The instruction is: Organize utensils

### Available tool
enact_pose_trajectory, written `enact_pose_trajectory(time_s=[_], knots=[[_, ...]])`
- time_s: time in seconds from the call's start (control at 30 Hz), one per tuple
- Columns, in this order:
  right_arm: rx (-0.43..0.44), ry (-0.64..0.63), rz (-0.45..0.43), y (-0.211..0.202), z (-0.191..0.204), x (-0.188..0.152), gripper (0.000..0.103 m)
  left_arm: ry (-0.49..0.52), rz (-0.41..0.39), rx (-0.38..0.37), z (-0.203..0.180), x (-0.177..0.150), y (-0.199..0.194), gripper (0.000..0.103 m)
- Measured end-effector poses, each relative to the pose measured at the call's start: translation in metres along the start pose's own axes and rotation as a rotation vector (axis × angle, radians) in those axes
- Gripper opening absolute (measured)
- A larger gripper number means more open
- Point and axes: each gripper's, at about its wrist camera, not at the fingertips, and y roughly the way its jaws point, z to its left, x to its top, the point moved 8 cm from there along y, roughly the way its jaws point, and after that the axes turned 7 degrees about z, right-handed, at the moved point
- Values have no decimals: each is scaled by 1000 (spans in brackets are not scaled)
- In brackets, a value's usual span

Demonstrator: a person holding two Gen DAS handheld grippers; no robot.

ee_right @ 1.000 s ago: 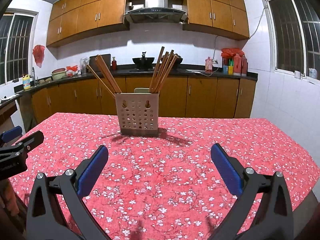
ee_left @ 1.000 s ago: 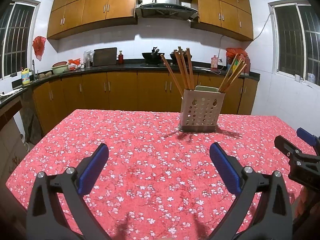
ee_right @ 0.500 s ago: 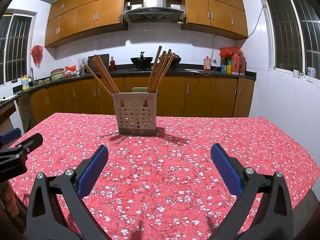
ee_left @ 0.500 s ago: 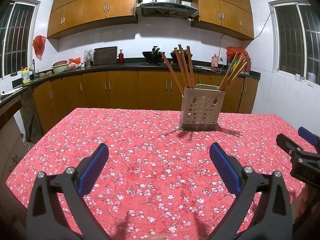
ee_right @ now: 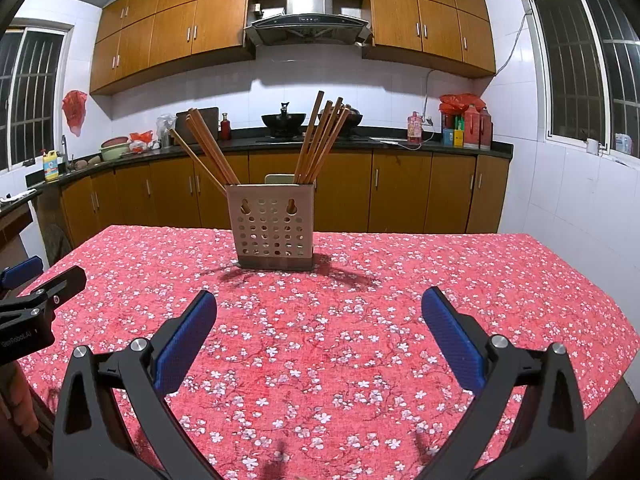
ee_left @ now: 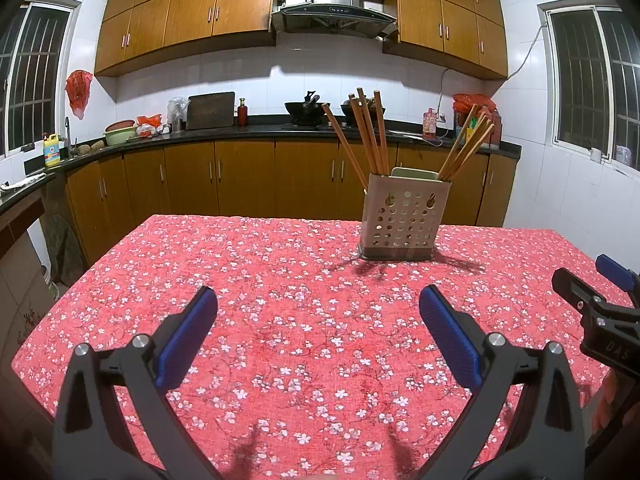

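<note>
Right wrist: one holder (ee_right: 274, 228); two chopstick bunches (ee_right: 320, 140).

The left hand-held gripper (ee_left: 318, 330) has two black arms that spread out like a V. Each finger has a blue pad (ee_left: 188, 336) with a bumpy face. Round silver screws (ee_left: 140, 340) sit on the black arms near the pads.

The right hand-held gripper (ee_right: 319, 334) looks just the same: black arms, blue pads (ee_right: 452, 340) and silver screws (ee_right: 499, 341).

From the side, the right one shows small white letters on its black body. From the right wrist view, the left one shows tiny white writing too, hard to read.
</note>
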Motion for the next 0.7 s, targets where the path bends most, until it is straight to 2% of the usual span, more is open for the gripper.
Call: enact_pose_trajectory(time_s=[0.7], knots=[[1, 2, 1, 1, 0, -1, 101, -1, 4, 0, -2, -2, 2, 99]])
